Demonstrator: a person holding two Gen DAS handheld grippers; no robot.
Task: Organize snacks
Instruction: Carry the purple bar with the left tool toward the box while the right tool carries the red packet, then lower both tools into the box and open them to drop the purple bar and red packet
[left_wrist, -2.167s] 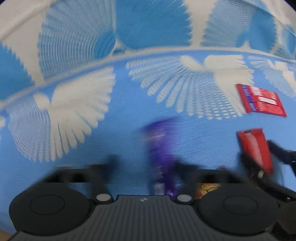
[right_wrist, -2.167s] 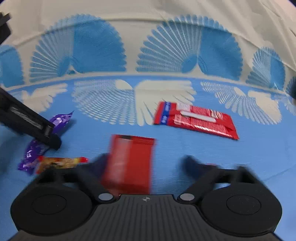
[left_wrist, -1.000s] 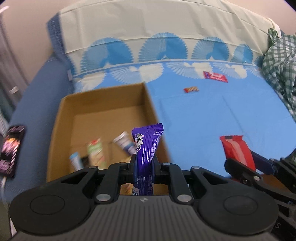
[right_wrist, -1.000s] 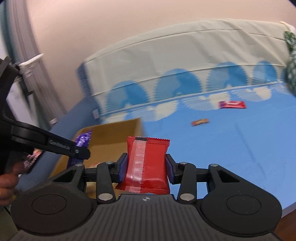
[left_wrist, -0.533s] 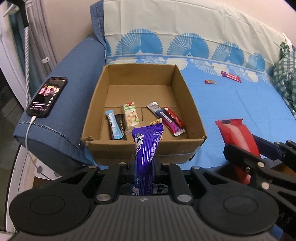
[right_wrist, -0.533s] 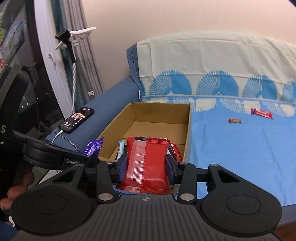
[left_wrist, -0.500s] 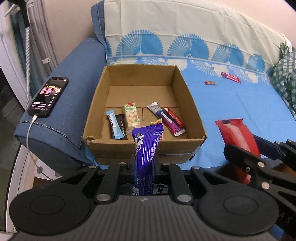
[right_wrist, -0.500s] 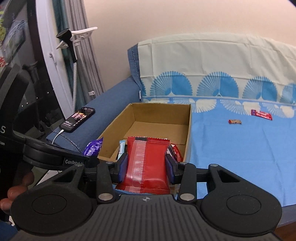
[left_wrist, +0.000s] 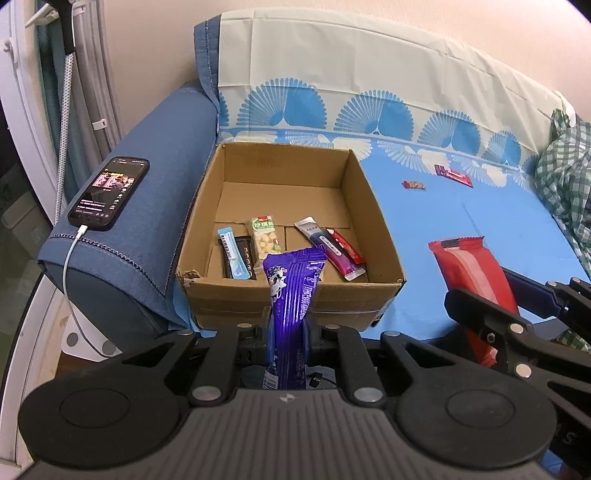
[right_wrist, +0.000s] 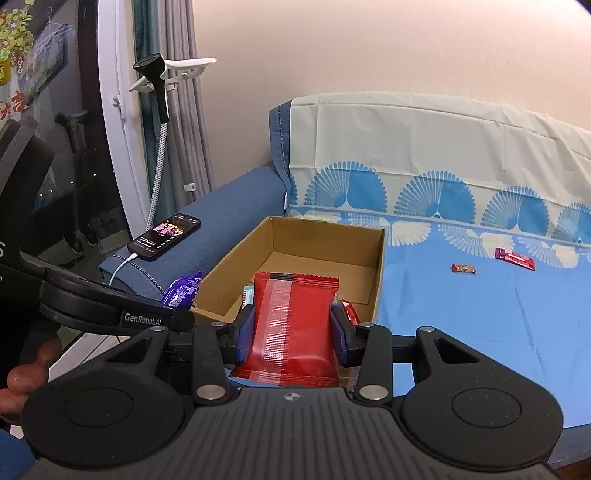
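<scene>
My left gripper (left_wrist: 287, 334) is shut on a purple snack wrapper (left_wrist: 291, 295) that stands upright just in front of the open cardboard box (left_wrist: 384, 236). Several snacks (left_wrist: 266, 240) lie on the box floor. My right gripper (right_wrist: 292, 334) is shut on a red snack packet (right_wrist: 293, 325), held before the box's (right_wrist: 379, 273) near right corner. In the left wrist view the right gripper (left_wrist: 513, 317) and red packet (left_wrist: 469, 266) show at the right. The purple wrapper (right_wrist: 183, 288) peeks out at the left of the right wrist view. Two small snacks (left_wrist: 413, 184) (left_wrist: 453, 175) lie far back on the blue sheet.
A phone (left_wrist: 109, 192) on a white charging cable (left_wrist: 68, 269) rests on the blue sofa arm (left_wrist: 155, 206) left of the box. A green checked cloth (left_wrist: 565, 170) lies at the right edge. A phone-holder stand (right_wrist: 160, 107) and curtains rise at the left. A hand (right_wrist: 26, 369) holds the left gripper.
Both grippers have swung left from the open sheet to the front of the cardboard box, each keeping its snack; in the last half second they have barely shifted.
</scene>
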